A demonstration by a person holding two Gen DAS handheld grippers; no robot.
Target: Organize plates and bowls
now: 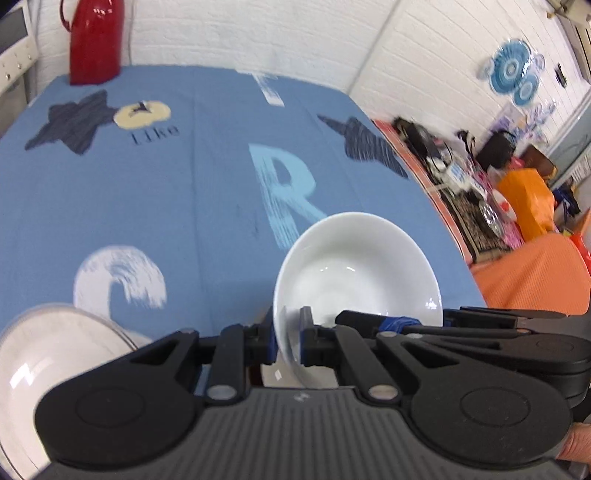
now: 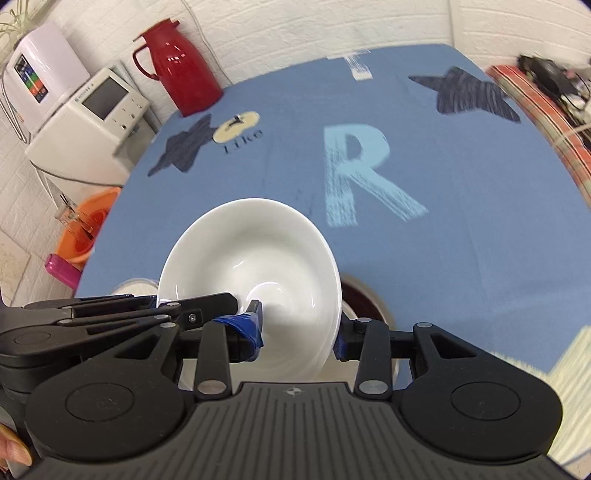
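Both grippers — left gripper [image 1: 288, 341], right gripper [image 2: 297, 339] — have jaws clamped on the white bowl [image 1: 356, 273] rim.

White bowl [image 2: 255, 266]: glossy, smooth ceramic.
Tabletop [image 2: 461, 229]: covered in matt blue cloth.
Red jug [image 2: 181, 62]: shiny finish.
Fingers [image 1: 306, 343]: matt black plastic.

The setting was a lived-in domestic room. A table carried a blue printed cloth [image 2: 461, 229] and a red thermos jug [image 2: 181, 66]. White countertop appliances [image 2: 88, 125] stood beside it against white brick-pattern walls [image 1: 258, 33]. Bags and household clutter [image 1: 517, 184] lay along one side.
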